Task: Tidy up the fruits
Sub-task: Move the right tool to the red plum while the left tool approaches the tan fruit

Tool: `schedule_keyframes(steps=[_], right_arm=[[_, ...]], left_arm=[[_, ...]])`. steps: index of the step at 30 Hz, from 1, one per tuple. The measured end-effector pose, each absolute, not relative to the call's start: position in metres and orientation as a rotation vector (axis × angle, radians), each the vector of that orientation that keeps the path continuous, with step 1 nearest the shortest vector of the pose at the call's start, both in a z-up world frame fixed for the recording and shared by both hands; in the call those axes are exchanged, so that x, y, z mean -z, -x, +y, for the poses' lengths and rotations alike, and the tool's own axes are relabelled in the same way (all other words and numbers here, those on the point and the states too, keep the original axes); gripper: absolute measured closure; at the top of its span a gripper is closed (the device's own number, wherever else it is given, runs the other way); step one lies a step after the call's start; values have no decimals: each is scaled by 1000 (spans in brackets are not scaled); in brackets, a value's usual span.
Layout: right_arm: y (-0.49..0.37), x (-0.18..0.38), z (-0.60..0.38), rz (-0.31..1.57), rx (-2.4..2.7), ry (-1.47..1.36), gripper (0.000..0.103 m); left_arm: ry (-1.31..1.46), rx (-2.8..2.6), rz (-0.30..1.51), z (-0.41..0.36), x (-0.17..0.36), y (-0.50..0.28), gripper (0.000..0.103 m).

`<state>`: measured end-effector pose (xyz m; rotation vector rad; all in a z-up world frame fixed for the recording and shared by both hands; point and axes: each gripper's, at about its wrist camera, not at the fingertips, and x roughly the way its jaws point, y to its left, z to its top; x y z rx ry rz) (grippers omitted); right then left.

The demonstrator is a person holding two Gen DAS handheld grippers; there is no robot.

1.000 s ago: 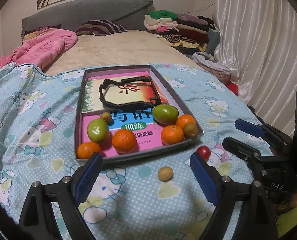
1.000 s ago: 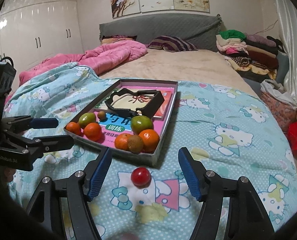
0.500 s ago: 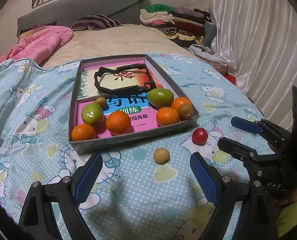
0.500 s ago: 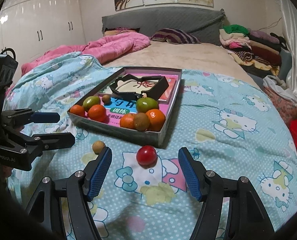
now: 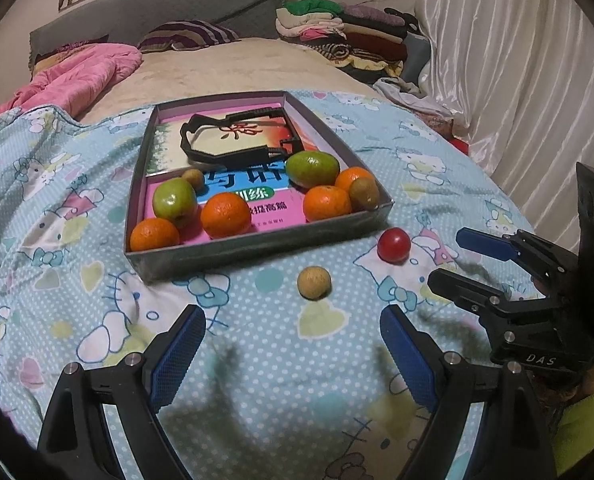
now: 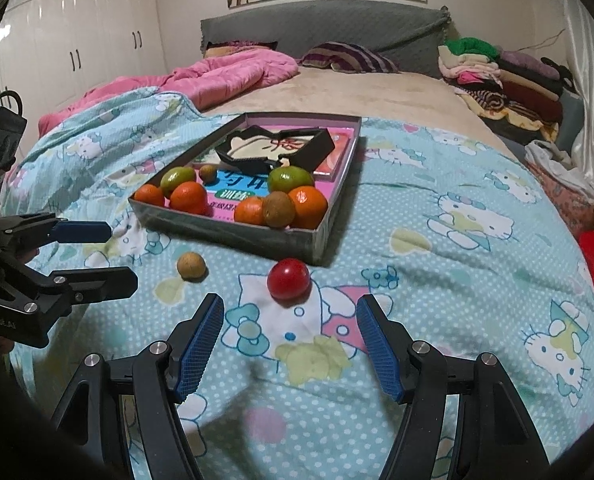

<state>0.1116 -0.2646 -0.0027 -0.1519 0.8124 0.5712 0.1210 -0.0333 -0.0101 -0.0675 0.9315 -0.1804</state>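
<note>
- Resting on a Hello Kitty bedspread [image 5: 77, 292], a shallow grey cardboard box [image 5: 257, 254] holds a pink book [image 5: 273, 216], a black plastic frame [image 5: 233, 140] and most of the fruit.
- Box contents, left wrist view: four oranges, including one at the near left corner [image 5: 154, 234]; two green fruits, one left [image 5: 174, 202] and one right [image 5: 312, 169]; a kiwi [image 5: 364, 193] against the right wall.
- Two fruits lie on the bedspread outside the box, just in front of its near wall: a red cherry tomato [image 6: 288, 279] and a tan longan [image 6: 191, 266].
- Left gripper [image 5: 293, 352]: fingers apart, empty, low over the bedspread, longan just ahead.
- Right gripper [image 6: 289, 344]: fingers apart, empty, cherry tomato just ahead between the fingertips' line.
</note>
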Motion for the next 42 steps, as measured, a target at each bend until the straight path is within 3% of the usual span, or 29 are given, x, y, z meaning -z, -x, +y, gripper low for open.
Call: schedule_keyframes(steps=[18, 28, 37, 42], right_arm=[[-118, 29, -257, 879, -576, 190, 32], [-131, 31, -250, 879, -597, 199, 33], [-148, 35, -247, 894, -591, 188, 52], [-154, 35, -249, 895, -592, 169, 56]], left_arm=[[81, 167, 973, -38, 34, -122, 17], [138, 178, 984, -37, 42, -129, 31], [165, 178, 972, -36, 45, -134, 42], [172, 178, 963, -37, 45, -137, 48]])
